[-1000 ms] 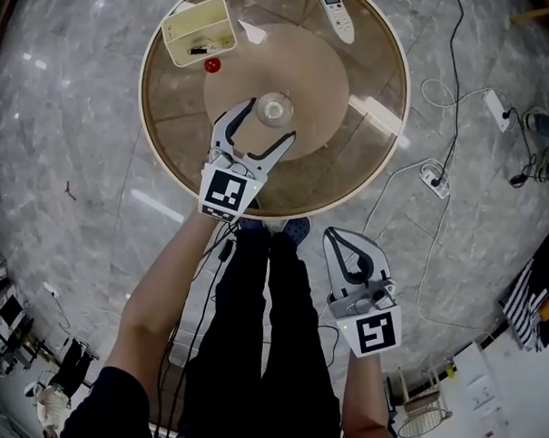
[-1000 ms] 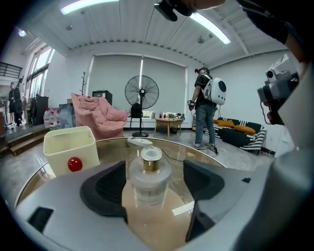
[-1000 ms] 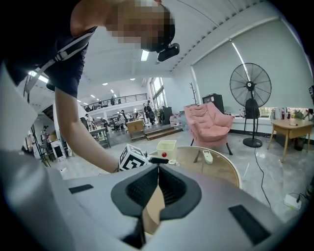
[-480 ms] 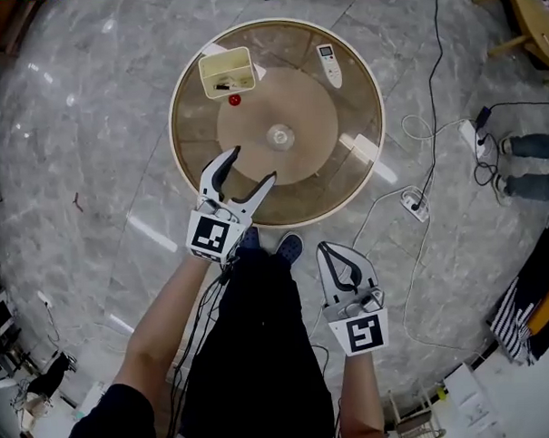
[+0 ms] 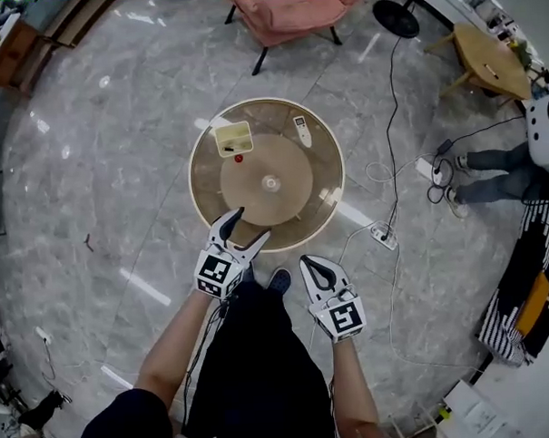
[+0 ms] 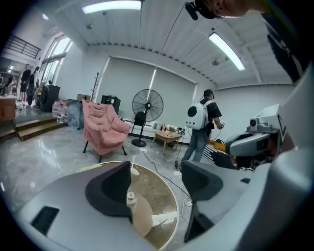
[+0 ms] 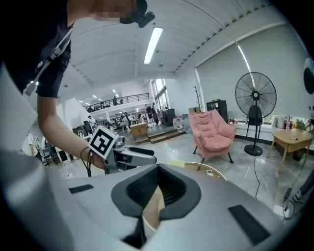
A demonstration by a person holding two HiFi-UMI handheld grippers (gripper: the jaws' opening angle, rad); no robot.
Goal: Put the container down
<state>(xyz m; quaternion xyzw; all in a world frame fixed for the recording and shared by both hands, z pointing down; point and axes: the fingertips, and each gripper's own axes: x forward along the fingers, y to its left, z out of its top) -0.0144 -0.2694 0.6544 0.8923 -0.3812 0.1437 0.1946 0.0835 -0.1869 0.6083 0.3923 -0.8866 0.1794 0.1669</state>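
The cream open container (image 5: 234,138) stands on the round wood-and-glass table (image 5: 324,198), at its far left side, with no gripper touching it. A small red ball (image 5: 238,158) lies just in front of it. My left gripper (image 5: 252,224) is open and empty over the table's near edge, well short of the container. The right gripper (image 5: 307,262) is shut and empty, held off the table over the floor by my legs. In the left gripper view the jaws (image 6: 157,181) stand apart with the table (image 6: 164,206) between them. In the right gripper view the jaws (image 7: 158,188) are pressed together.
A white remote (image 5: 301,130) lies on the table's far right. A pink armchair (image 5: 288,9) stands beyond the table. Cables and a power strip (image 5: 382,237) trail over the marble floor at right. A small wooden table (image 5: 490,61) and a standing person (image 6: 202,125) are farther right.
The head view has pulled up and back, so the table looks much smaller. My left gripper, open throughout, has drawn back from the table's middle to its near edge. The container has stayed put.
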